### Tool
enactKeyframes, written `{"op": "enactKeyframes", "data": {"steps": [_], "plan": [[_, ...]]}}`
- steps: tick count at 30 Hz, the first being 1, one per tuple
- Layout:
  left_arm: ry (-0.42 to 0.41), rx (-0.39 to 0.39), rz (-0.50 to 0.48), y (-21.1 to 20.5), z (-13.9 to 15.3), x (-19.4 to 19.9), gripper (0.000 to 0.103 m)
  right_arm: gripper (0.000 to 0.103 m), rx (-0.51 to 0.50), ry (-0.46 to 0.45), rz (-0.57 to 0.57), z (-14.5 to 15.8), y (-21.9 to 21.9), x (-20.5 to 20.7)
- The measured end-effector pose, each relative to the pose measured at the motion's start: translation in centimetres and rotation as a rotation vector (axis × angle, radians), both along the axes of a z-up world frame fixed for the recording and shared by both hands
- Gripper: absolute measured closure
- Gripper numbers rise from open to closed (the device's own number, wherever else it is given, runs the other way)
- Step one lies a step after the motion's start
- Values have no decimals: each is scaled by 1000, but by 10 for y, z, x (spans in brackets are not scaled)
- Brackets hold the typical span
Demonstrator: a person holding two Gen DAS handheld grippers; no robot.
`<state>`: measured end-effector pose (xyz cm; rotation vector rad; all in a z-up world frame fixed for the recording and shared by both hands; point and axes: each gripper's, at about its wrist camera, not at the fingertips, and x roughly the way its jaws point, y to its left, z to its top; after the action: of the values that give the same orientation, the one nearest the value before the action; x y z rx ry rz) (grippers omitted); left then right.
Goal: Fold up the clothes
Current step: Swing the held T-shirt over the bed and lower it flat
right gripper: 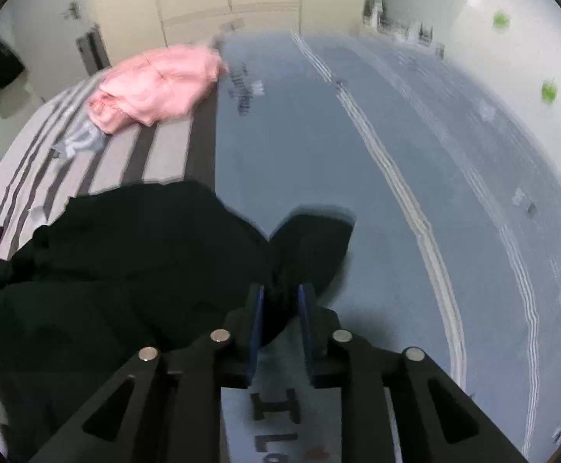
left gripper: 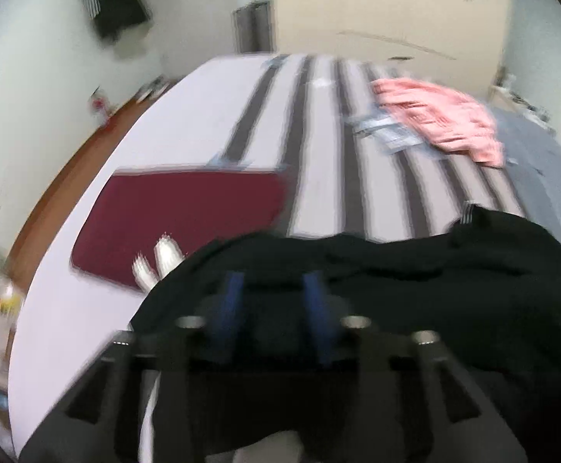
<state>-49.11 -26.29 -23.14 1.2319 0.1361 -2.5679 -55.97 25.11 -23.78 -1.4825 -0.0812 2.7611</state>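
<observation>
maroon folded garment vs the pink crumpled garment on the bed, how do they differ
The maroon folded garment lies flat as a neat rectangle with straight edges; the pink crumpled garment is a loose, wrinkled heap. The maroon one is dark with a white print at its near edge; the pink one is pale and plain. The maroon one sits on the white part of the bed cover, the pink one farther back over the stripes. Both lie on the bed, clear of both grippers.

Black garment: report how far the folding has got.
Done: a maroon garment lies folded flat on the bed. In hand: the black garment lies rumpled, a bunch of it between the right gripper fingers; the left gripper is open above it. Left: the pink garment, still heaped.
</observation>
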Motion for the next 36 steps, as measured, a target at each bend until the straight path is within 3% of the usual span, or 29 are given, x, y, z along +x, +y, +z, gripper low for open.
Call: {"op": "enactKeyframes", "data": {"steps": [2, 5, 9, 12, 16, 19, 22, 23, 24, 27, 30, 36], "plan": [[-12, -41, -52, 12, -2, -16, 30, 64, -24, 19, 70, 8, -13, -8], [-51, -96, -123, 26, -12, -45, 28, 61, -42, 4, 200, 4, -42, -34], [-132, -99, -178, 19, -47, -78, 28, 56, 16, -55, 369, -30, -97, -82], [-179, -128, -221, 17, -72, -95, 29, 56, 81, -126, 387, -63, -122, -112], [-254, -149, -272, 17, -102, -109, 30, 56, 106, -197, 342, -95, -124, -137], [-273, -170, -291, 19, -115, -112, 38, 56, 67, -256, 275, -112, -114, -149], [-257, -218, -315, 27, -117, -114, 72, 62, 69, -243, 269, -114, -115, -149], [-249, -235, -321, 29, -116, -114, 87, 84, 76, -230, 269, -113, -115, -148], [-241, -251, -327, 32, -116, -113, 95, 101, 84, -218, 269, -112, -115, -147], [-221, -277, -324, 37, -111, -115, 97, 102, 46, -176, 231, -106, -104, -141], [-146, -304, -292, 42, -89, -115, 97, 102, 39, -101, 176, -91, -89, -130], [37, -334, -321, 76, -15, -130, 97, 102, 35, 36, 52, -41, -46, -120]]}}
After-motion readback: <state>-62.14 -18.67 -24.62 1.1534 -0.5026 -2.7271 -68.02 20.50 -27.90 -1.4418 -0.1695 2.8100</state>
